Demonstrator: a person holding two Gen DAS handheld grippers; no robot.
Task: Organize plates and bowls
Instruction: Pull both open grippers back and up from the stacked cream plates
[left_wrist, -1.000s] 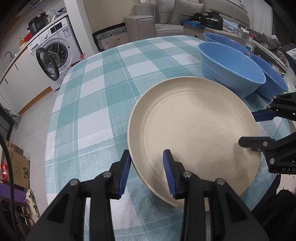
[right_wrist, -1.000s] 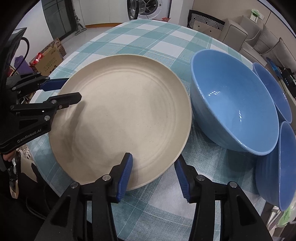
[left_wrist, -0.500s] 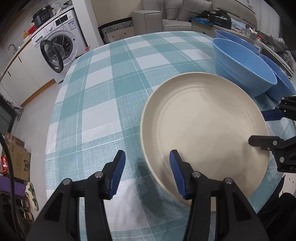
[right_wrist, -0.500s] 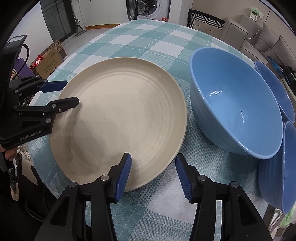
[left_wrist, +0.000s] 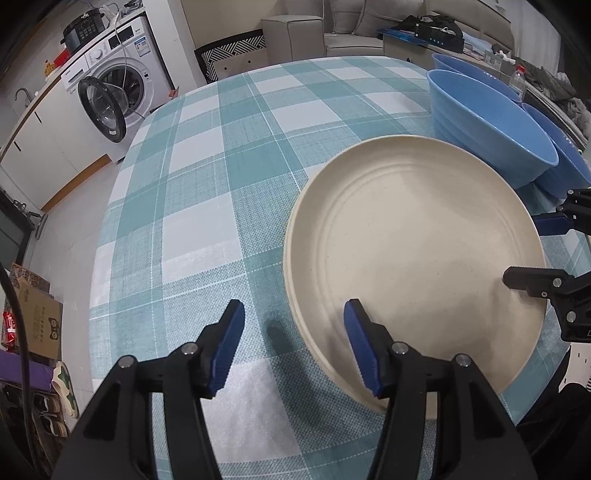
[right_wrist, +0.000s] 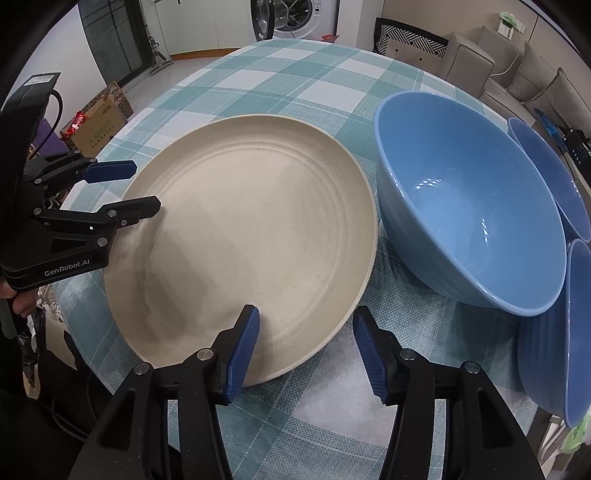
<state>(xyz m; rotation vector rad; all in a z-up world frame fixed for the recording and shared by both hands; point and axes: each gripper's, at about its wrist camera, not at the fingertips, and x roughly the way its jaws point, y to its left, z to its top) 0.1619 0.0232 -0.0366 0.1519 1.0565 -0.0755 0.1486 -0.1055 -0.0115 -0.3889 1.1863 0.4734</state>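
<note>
Lying flat on the teal checked tablecloth (left_wrist: 207, 206), near the table edge: beige plate (left_wrist: 413, 251), empty and right way up.

Straddling the plate's rim with the left gripper (left_wrist: 293, 314):
- Hovering one blue pad over the cloth just outside the rim, and the other over the plate's inner surface.
- Having just been opening the jaws; now standing about half spread, with the rim between them.
- Pressing on nothing: both pads clear of the rim, no grip on the plate.

Straddling the opposite side of the rim with the right gripper (right_wrist: 306, 317):
- Hovering one pad over the inside of the plate, and the other over the cloth beside it.
- Having just been opening these jaws as well; now roughly half spread, with the rim between them.
- Holding nothing: pads apart from the plate on both sides.

Pointing both grippers steeply downward at the table.

Sitting just beside the plate, on its far right side as seen from the left wrist: large blue bowl (right_wrist: 472, 206), empty. Contact with the plate: cannot tell.

Crowding behind and beside that bowl: two further blue bowls (right_wrist: 546, 177).

Standing open-doored on the floor beyond the table: washing machine (left_wrist: 110, 92).
</note>
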